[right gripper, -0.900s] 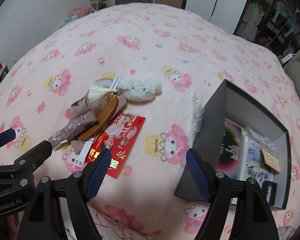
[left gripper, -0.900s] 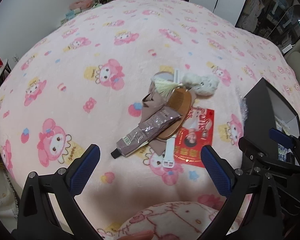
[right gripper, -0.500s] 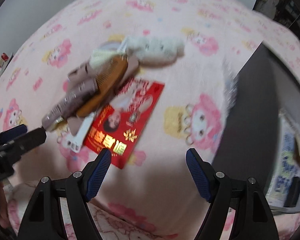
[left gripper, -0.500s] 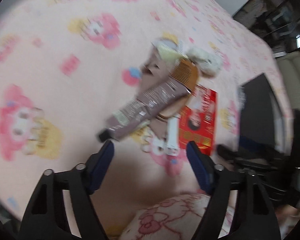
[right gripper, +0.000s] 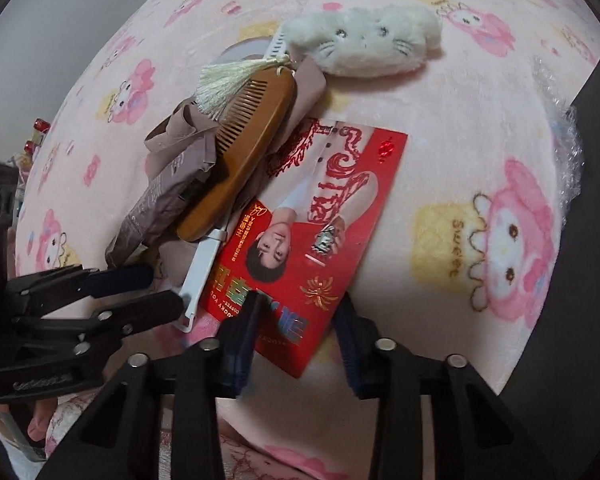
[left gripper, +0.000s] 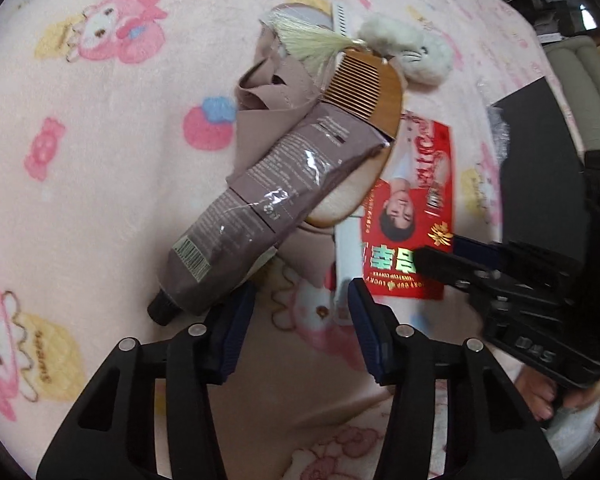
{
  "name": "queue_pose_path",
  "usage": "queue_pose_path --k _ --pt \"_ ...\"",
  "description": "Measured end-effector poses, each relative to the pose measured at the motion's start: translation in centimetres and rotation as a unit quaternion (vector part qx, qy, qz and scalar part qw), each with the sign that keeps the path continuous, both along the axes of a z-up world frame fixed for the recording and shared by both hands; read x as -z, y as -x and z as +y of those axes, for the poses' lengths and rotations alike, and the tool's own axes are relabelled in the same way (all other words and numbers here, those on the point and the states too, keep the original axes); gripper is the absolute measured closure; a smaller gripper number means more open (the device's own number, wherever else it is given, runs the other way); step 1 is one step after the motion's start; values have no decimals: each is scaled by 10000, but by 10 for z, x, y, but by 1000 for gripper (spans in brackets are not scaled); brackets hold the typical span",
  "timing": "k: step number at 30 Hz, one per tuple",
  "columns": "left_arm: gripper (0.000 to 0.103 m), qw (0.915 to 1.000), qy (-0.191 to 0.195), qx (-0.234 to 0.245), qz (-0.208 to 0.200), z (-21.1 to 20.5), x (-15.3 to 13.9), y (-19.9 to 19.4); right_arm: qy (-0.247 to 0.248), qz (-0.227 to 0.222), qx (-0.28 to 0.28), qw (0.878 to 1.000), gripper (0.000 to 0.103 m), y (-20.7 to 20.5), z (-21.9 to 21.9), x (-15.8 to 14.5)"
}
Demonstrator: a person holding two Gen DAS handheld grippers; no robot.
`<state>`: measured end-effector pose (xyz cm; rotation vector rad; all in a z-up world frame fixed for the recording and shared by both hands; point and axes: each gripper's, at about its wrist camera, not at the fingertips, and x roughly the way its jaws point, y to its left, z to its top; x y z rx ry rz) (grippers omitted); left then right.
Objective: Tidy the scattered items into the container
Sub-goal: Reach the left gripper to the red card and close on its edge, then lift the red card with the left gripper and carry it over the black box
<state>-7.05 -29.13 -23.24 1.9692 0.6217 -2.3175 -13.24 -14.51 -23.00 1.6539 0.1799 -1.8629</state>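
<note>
Both grippers have dropped close to the pile on the bed [left gripper: 100, 184] since a moment ago, and their jaws are narrower. The left gripper [left gripper: 300, 308], still apart, hovers by the tube [left gripper: 268, 200]. The right gripper [right gripper: 296, 320] straddles the red card's [right gripper: 320, 216] near edge, not clamped. The box [left gripper: 540, 168] sits at the bed's right edge.

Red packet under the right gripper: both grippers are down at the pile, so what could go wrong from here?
1. The red packet lies flat on the soft blanket; the right gripper, straddling its near edge, may pinch fabric or crease it.
2. The comb overlaps the packet's far corner, so pulling the packet could drag the comb and tube.
3. The left gripper sits close beside the right one; they could collide.
</note>
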Motion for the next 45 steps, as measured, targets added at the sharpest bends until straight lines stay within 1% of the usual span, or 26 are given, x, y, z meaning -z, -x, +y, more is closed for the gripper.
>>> queue_pose_path --k 2,5,6,8,10,11,14,15,17,20,21,23,24,25,27,28,30,33,34,35,37,39,40,41,43,45 --pt "54 9999 131 -57 43 1 -3 -2 268 -68 3 9996 88 -4 5 -6" --pt "54 9996 39 -248 124 -3 -9 -7 471 -108 -108 9988 91 -13 8 -12" --pt "54 9993 -84 -315 169 -5 -11 -9 465 -78 -172 9987 91 -13 8 -14" --pt "54 9974 -502 -377 341 -8 -19 -13 406 -29 -287 9988 92 -19 7 -17" --pt "54 9936 -966 -326 478 -5 -27 -15 333 -114 -384 9986 92 -21 5 -17" --pt "54 9925 -1075 -309 500 -3 -30 -14 320 -202 -357 9986 92 -18 9 -17" --pt "54 9912 -1266 -190 346 7 -31 -8 215 -605 -318 9974 89 -17 13 -13" --pt "54 9899 -1388 -177 216 10 -29 -4 163 -633 -303 9974 89 -17 14 -14" --pt "54 9887 -1492 -122 -98 20 -19 3 -114 -480 -363 9981 87 -19 16 -23" --pt "54 9881 -1453 -95 -492 30 -8 14 -438 247 -516 9974 81 -26 18 -50" --pt "54 9870 -1488 -165 -588 31 -4 16 -424 426 -496 9970 77 -24 22 -56" --pt "53 9828 -1652 -463 -686 30 3 18 -215 609 -315 9974 67 -16 24 -68" --pt "52 9809 -1703 -604 -727 29 8 17 -135 673 -181 9975 57 -7 23 -69" --pt "52 9791 -1726 -740 -780 28 10 19 -148 741 -73 9971 49 1 24 -68" --pt "52 9785 -1713 -838 -789 30 11 23 -588 856 179 9944 49 19 16 -53" --pt "52 9787 -1697 -832 -802 30 9 15 -747 833 309 9932 49 27 12 -44" --pt "52 9804 -1609 -737 -864 34 8 17 -770 644 576 9933 49 43 19 -34" --pt "52 9810 -1602 -520 -964 32 6 14 -877 660 673 9917 49 50 12 -26" --pt "52 9783 -1745 -398 -1045 38 13 24 -944 675 650 9911 49 51 10 -23" --pt "52 9769 -1800 -313 -1107 39 15 23 -1010 662 607 9908 48 52 7 -20" --pt "52 9763 -1813 -265 -1149 39 17 23 -1019 660 544 9911 48 50 4 -18" --pt "54 9743 -1881 -477 -1140 30 19 22 -887 511 473 9936 48 46 1 -18" --pt "57 9755 -1784 -663 -1102 23 19 21 -803 343 451 9952 47 45 0 -17" --pt "63 9780 -1633 -812 -1017 18 15 19 -786 264 389 9958 46 42 -1 -16" --pt "64 9831 -1360 -985 -725 9 3 16 -716 178 233 9970 46 36 -5 -19" --pt "64 9838 -1218 -1193 -557 0 -4 12 -554 -92 158 9983 46 28 -7 -21"
